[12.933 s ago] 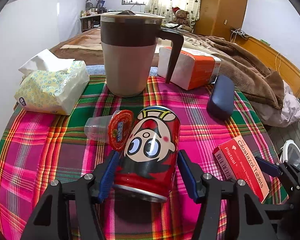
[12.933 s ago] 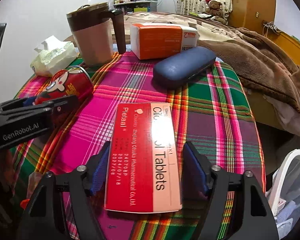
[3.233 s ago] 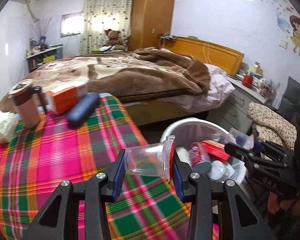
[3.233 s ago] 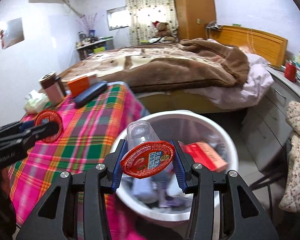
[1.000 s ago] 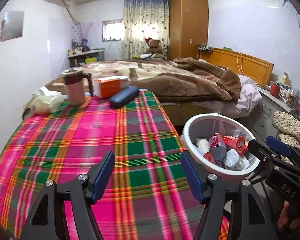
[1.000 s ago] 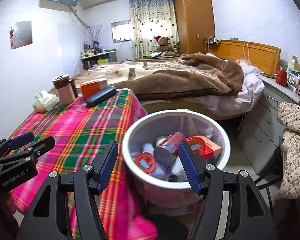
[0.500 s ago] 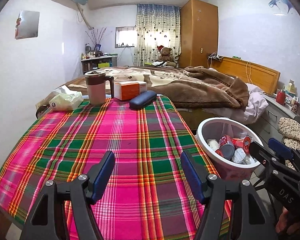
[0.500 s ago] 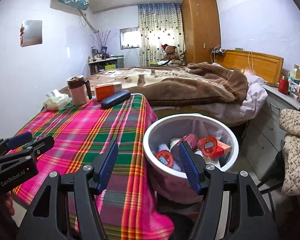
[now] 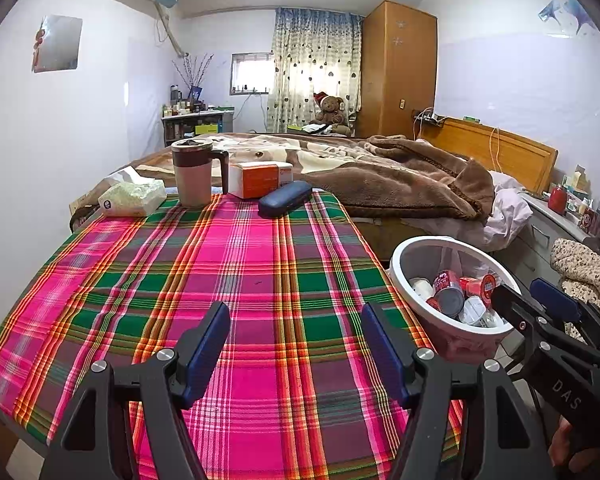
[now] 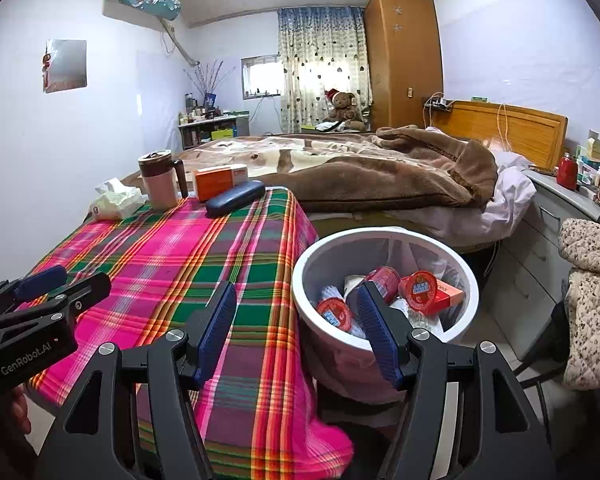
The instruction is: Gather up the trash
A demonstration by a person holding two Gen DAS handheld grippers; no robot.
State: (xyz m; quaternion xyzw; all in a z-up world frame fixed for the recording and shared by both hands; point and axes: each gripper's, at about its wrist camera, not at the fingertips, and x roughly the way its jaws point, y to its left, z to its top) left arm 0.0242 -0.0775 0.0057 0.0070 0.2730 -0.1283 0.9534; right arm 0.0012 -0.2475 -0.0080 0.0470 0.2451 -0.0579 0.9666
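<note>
Both cups (image 10: 419,288) now lie half-buried in bin (image 10: 384,236) — each tool (image 9: 296,344) (image 10: 296,328) gapes, empty.

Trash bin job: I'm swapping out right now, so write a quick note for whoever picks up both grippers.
Left gripper: open, empty, over the plaid table.
Right gripper: open, empty, at the table edge beside the white bin.
In the bin: red can, red-lidded cups, red box.
Left on the table's far end: mug, tissue pack, orange box, blue case; none looks like trash.
Collecting looks done; confirm before stopping.
</note>
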